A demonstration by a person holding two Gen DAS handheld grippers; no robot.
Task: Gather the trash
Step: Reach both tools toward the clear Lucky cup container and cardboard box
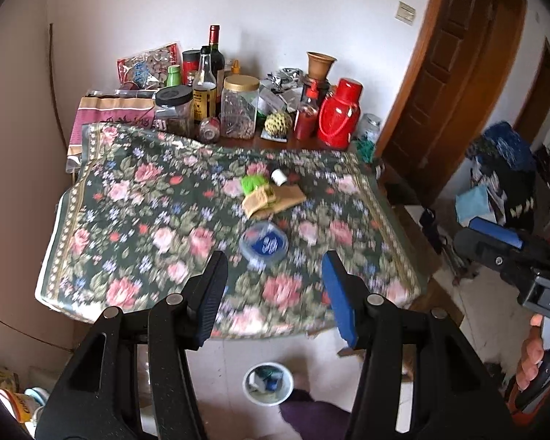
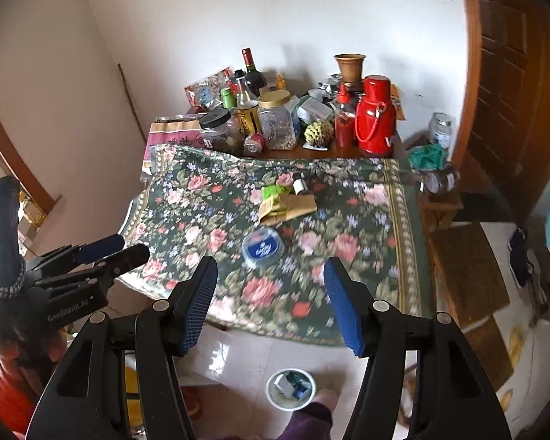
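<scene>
floral cloth [image 1: 135, 198] carries the scraps i'm after, so i hold both the left gripper [image 1: 275, 293] and right gripper [image 2: 271, 289] spread wide and empty above its near edge, the blue-lidded tub [image 1: 263, 245] just ahead between the fingers, green wrapper [image 1: 253, 182] beyond, white bin [image 1: 268, 383] on the floor below.

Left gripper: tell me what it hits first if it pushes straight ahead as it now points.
Probably the round blue-lidded container on the floral tablecloth. It lies just beyond the open left gripper, roughly centred between its fingers. Depth is unclear; the cloth might come first.
</scene>
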